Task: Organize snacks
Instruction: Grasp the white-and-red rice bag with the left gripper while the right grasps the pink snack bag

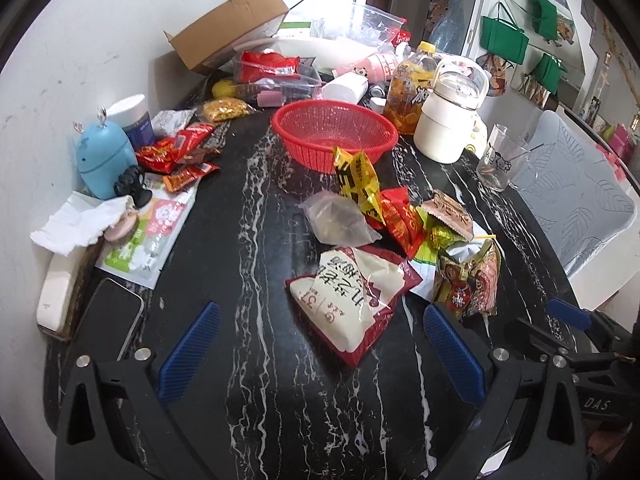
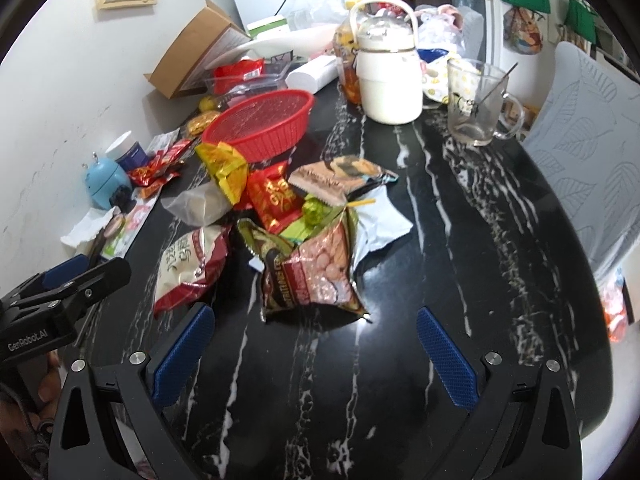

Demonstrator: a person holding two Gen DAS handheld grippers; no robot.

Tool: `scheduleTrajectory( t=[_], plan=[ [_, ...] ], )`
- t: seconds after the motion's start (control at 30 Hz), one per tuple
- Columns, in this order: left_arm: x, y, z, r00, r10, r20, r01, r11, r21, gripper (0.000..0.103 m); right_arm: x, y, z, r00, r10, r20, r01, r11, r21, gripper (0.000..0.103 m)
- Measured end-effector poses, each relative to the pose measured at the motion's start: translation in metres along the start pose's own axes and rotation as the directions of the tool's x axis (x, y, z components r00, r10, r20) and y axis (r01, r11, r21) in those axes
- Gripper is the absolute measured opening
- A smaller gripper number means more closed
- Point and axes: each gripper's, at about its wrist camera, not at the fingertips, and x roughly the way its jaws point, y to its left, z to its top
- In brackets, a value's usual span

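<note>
A pile of snack packets lies mid-table: a white and red bag (image 1: 352,300) (image 2: 188,268), a yellow packet (image 1: 358,180) (image 2: 226,168), a red packet (image 1: 400,220) (image 2: 274,198), a clear bag (image 1: 338,220) and a brown nut bag (image 1: 468,276) (image 2: 312,276). Behind them stands an empty red basket (image 1: 334,130) (image 2: 260,124). My left gripper (image 1: 320,328) is open just short of the white and red bag. My right gripper (image 2: 316,336) is open just short of the nut bag. Neither holds anything.
Along the left wall are more red snack packets (image 1: 176,152), a blue figurine (image 1: 104,156), a phone (image 1: 108,320) and tissue (image 1: 80,220). A white kettle (image 2: 390,76), a glass mug (image 2: 478,104), a cardboard box (image 1: 228,28) and a grey chair (image 2: 592,152) stand around the black marble table (image 2: 460,240).
</note>
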Motion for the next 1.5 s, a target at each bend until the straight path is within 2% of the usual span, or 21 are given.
scheduleTrajectory(
  t=[0.27,0.67,0.77,0.83,0.93,1.1,1.23,1.43,1.5],
  plan=[
    [0.019,0.004,-0.004,0.999,-0.033,-0.025,0.033,0.999,-0.010,0.103,0.019,0.000,-0.003,0.999,0.034,-0.030,-0.034,0.999,-0.001,0.103],
    [0.052,0.006,0.002,0.993,-0.076,-0.087,0.078,0.997,0.015,0.103,0.056,-0.005,0.005,0.997,0.041,-0.061,-0.042,0.999,-0.012,0.103],
    [0.058,0.007,0.005,0.989,-0.112,-0.102,0.115,0.993,0.027,0.103,0.063,-0.005,0.009,0.997,0.041,-0.062,-0.042,0.999,-0.021,0.102],
    [0.062,0.009,0.007,0.982,-0.145,-0.119,0.150,0.988,0.027,0.103,0.066,-0.005,0.011,0.997,0.047,-0.064,-0.049,0.999,-0.024,0.097],
    [0.067,0.009,0.011,0.979,-0.164,-0.125,0.169,0.985,0.036,0.103,0.071,-0.005,0.013,0.995,0.063,-0.077,-0.065,0.998,-0.026,0.082],
    [0.071,0.002,0.015,0.981,-0.150,-0.125,0.163,0.981,0.106,0.103,0.069,-0.004,0.013,0.994,0.096,-0.057,-0.098,0.995,-0.030,0.058],
    [0.080,-0.005,0.016,0.978,-0.147,-0.148,0.169,0.974,0.153,0.103,0.066,-0.002,0.013,0.994,0.101,-0.042,-0.103,0.993,-0.053,0.055],
    [0.095,-0.008,0.012,0.964,-0.180,-0.196,0.212,0.965,0.153,0.103,0.063,-0.006,0.010,0.992,0.115,-0.047,-0.117,0.992,-0.046,0.054],
    [0.100,-0.009,0.010,0.965,-0.165,-0.202,0.199,0.967,0.161,0.103,0.061,-0.008,0.010,0.993,0.112,-0.047,-0.114,0.993,-0.043,0.054]
  ],
)
